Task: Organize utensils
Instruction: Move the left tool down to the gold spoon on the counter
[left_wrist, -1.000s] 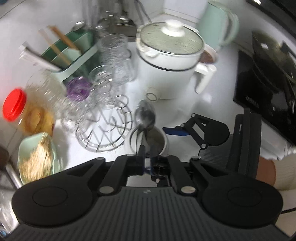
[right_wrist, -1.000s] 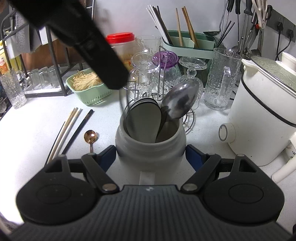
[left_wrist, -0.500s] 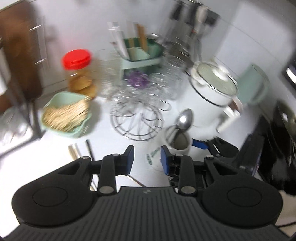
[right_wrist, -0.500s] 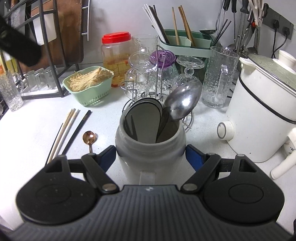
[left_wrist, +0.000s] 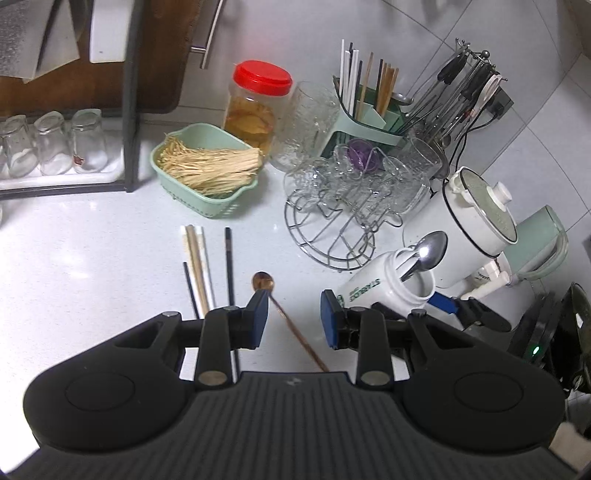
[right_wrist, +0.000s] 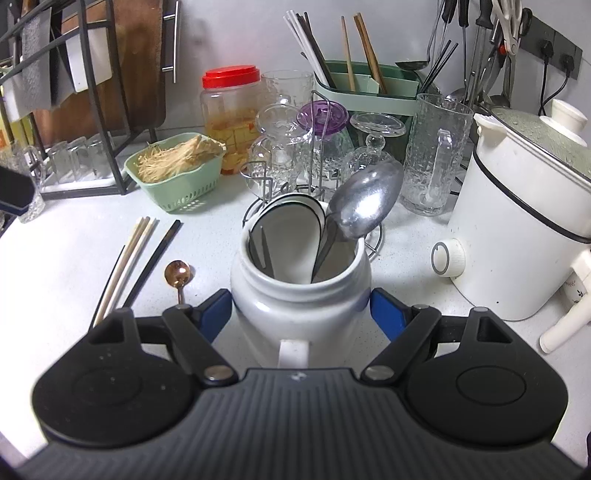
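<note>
My right gripper is shut on a white mug, its blue pads pressed against both sides. Inside the mug stand a silver spoon and a white ceramic spoon. A copper spoon and several chopsticks lie on the counter to the mug's left. My left gripper hangs open above the copper spoon, whose handle runs back between the fingers without touching the pads. The chopsticks lie just left of it. The mug with the silver spoon is to the right.
A wire rack of glasses stands behind the mug. A green basket of noodles, a red-lidded jar and a green utensil holder line the back. A white cooker and a mint kettle stand at the right.
My left gripper let go of the silver spoon in the mug, opened, rolled and swung left to above the copper spoon. The right gripper kept still on the mug.
</note>
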